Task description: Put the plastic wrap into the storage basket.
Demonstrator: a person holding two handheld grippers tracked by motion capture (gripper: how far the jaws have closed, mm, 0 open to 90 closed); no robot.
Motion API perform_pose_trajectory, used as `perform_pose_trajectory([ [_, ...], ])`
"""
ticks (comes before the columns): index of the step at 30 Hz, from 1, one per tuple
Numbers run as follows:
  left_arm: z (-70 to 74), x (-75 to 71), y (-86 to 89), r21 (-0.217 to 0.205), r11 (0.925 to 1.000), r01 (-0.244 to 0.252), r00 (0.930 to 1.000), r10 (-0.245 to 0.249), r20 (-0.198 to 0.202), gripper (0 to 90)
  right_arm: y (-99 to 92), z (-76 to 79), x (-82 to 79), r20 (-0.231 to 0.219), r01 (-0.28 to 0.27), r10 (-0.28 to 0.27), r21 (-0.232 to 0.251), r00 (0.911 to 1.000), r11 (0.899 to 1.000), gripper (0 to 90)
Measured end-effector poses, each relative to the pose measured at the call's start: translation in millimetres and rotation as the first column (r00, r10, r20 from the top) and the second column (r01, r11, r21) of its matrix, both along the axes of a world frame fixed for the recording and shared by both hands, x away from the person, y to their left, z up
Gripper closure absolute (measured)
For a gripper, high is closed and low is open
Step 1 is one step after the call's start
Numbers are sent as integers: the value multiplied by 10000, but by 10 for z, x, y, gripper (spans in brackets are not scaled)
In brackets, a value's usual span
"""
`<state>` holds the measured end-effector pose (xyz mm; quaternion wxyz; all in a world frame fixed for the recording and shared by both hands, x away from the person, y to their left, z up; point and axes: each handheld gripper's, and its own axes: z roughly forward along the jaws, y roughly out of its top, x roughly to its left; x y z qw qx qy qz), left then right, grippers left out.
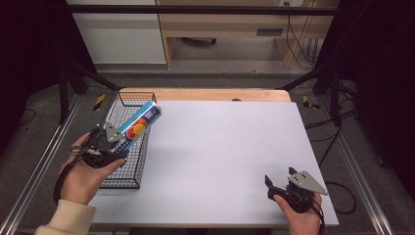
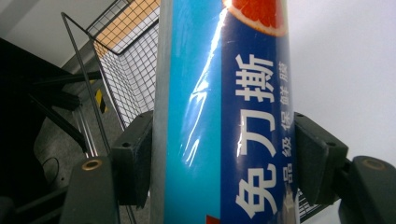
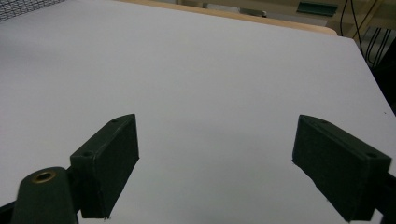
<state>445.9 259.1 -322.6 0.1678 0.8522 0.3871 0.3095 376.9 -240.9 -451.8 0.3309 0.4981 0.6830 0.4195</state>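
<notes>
Item 1, your left gripper [image 1: 108, 142]: held in your left hand [image 1: 85, 178] at the table's left edge, forearm entering from the bottom left, cream sleeve [image 1: 66, 220] showing. It angles up and to the right over the wire basket [image 1: 128, 169]. Its jaws are clamped on the blue cling-film box [image 1: 139, 126], one pad on each long side, as the left gripper view shows [image 2: 224, 116]. The box slants up from the grip, its far end above the basket's right rim.

Item 2, your right gripper [image 1: 284, 182]: held low in your right hand [image 1: 303, 218] at the near right corner of the white table top [image 1: 220, 147]. It points left across the surface, jaws spread wide with nothing between them.
</notes>
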Motion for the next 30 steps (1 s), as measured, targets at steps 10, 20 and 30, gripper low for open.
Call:
perform_pose_trajectory([
  [10,-62,60,95,66,9991,-408,9987,410,-306,322,-13,1,-6,0,63,-63,-54,10000,10000,147],
  [20,-153,150,96,209,9968,-767,9952,778,-595,322,-1,4,-5,6,-78,78,-44,10000,10000,148],
  [30,-193,225,160,425,9917,-1215,9885,1248,-854,322,-1,8,-7,31,-81,82,-43,10000,10000,148],
])
